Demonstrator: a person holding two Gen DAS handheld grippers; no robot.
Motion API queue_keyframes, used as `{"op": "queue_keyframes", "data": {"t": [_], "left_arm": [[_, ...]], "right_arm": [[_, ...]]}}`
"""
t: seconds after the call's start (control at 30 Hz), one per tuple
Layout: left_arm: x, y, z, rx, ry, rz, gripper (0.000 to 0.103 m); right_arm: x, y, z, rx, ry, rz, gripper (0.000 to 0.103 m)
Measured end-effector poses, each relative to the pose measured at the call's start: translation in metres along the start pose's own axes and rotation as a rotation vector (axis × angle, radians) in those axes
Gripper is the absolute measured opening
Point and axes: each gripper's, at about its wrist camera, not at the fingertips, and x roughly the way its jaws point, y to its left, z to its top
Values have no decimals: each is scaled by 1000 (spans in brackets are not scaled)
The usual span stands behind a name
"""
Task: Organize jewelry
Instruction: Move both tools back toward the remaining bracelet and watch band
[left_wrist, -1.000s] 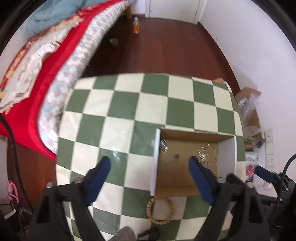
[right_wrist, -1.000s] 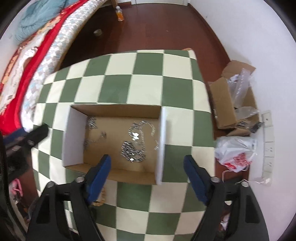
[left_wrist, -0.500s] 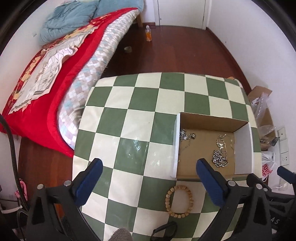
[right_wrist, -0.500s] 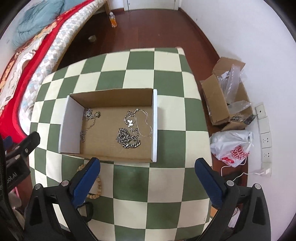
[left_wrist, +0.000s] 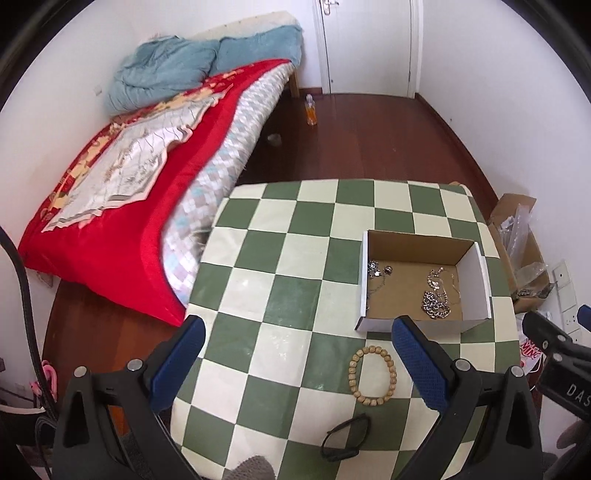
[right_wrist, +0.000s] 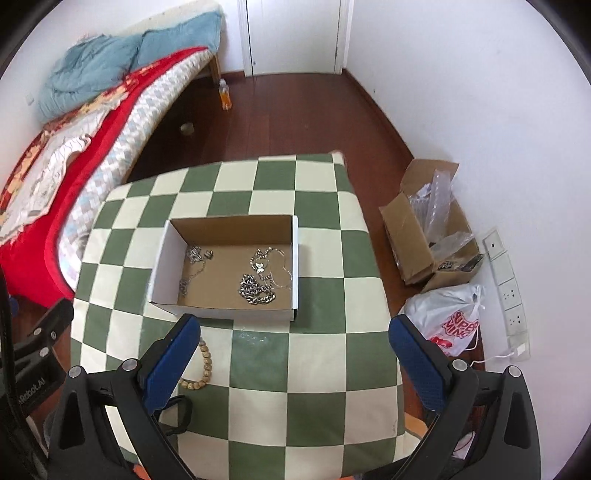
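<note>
Both of your claws are spread wide and carry nothing. The left claw (left_wrist: 295, 354) hangs high over the near side of the checked counter (left_wrist: 280, 236), and the right claw (right_wrist: 295, 354) hangs likewise over its own near edge; neither touches anything.

The cardboard box (right_wrist: 162, 258) sits open-topped on the counter, at about 11 o'clock from your right claw and 1 o'clock from your left. Inside it lie the silver chains (right_wrist: 256, 288), heaped towards the right wall, with a thinner necklace (right_wrist: 194, 258) strung along the left side. They appear to be gathered there because the box serves as the collecting place.

The wooden bead bracelet (left_wrist: 372, 371) is outside the box, flat on the counter just in front of its near wall, at roughly 2 o'clock close to your left claw's right finger. In the right wrist view it is half hidden behind your right claw's left finger. A dark band-like object (left_wrist: 345, 437) lies nearer you still; what it is cannot be told.

Judging by this, the bracelet looks like the likeliest next piece to go in. With the claws held this high and open, you seem placed to choose. It lies flat, so come down over one side of the ring.
</note>
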Motion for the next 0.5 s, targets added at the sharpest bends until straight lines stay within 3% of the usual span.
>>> {"op": "queue_keyframes", "data": {"t": [0.17,0.3,0.4,0.5], "left_arm": [[-20,4,-10,-3,-28,0,103],[-22,9,-28,2,-21,16,103],[-4,11,-51,16,36,29,103],[32,14,-81,43,143,51,103]], "right_arm": [[-20,0,-13,28,-47,9,103],[-22,0,-29,50,-34,46,103],[-10,1,-49,61,19,82,103],[15,2,-71,70,98,98,100]]}}
